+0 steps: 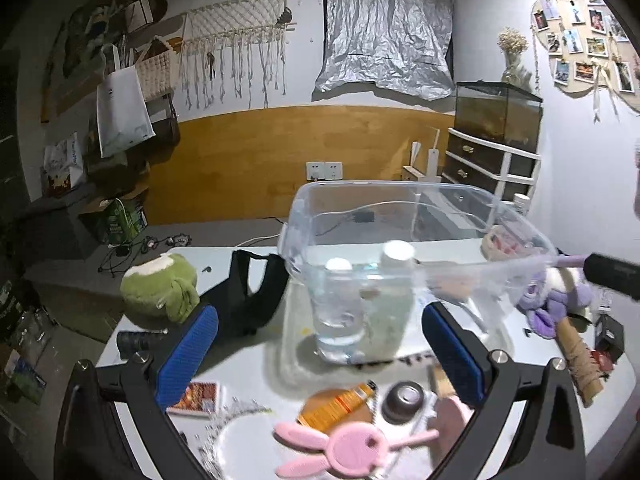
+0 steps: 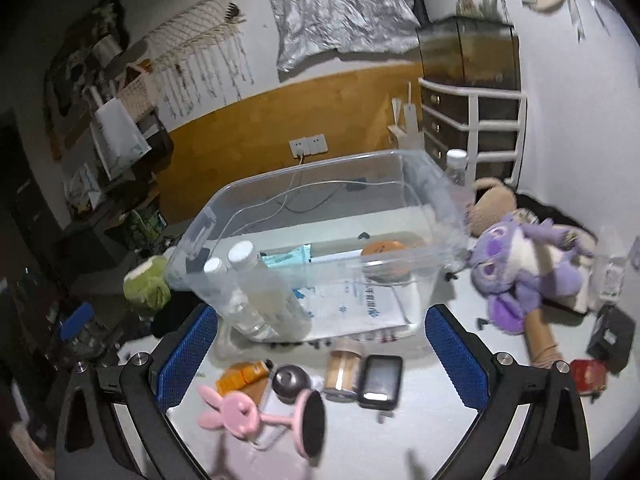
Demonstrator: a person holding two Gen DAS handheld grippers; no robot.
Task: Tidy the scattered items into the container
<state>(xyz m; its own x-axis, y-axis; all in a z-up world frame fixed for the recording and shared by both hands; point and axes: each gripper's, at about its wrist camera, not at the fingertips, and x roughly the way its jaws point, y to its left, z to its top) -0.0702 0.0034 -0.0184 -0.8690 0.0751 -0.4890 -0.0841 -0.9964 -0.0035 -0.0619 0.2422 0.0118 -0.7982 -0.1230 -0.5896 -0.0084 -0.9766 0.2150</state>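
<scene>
Both grippers hang wide open and empty — left gripper, right gripper — each facing the clear container just ahead. Inside it lie two capped bottles, a printed pouch and an orange disc. Loose things crowd the table beneath the fingers: pink rabbit mirror, orange tube, small jar, dark case. A purple plush lies to the right. Tightly packed, they invite a double pick — or a nudge sending the round jar rolling.
</scene>
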